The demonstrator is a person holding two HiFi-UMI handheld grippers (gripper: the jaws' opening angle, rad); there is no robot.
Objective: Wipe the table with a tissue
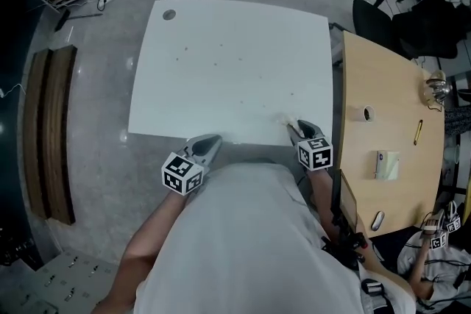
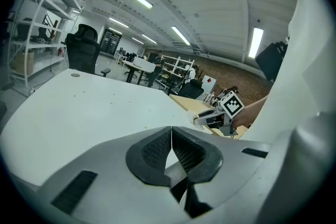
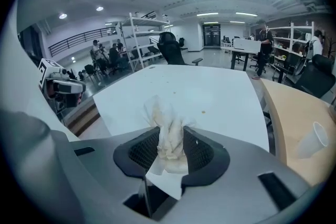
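The tissue (image 3: 167, 123) sits right between the two jaws of the right gripper (image 3: 170, 148). The jaws pinch it in the middle. One end sticks out past the tips like a little tuft. The other end hangs back between the jaws.

From the head view, the tissue (image 1: 283, 119) is at the near edge of the white tabletop (image 1: 235, 62), not far from the near right corner. It is just in front of the right gripper (image 1: 296, 127). I cannot tell if it touches the top.

The tissue is white and all scrunched up. It has yellow-brown dirty marks on it. Small brown spots (image 3: 203, 112) are on the tabletop ahead of it.

The right gripper tips down toward the tabletop. Its cube with square marks (image 1: 315, 153) is on the side near the person.

The left gripper (image 1: 210, 141) is at the near edge too, more to the left. It is well apart from the tissue. Its jaws are pressed together at the tips and nothing is between them (image 2: 171, 129). It points only a little bit down. A bare arm (image 1: 147, 239) reaches up to it from the bottom of the head view.
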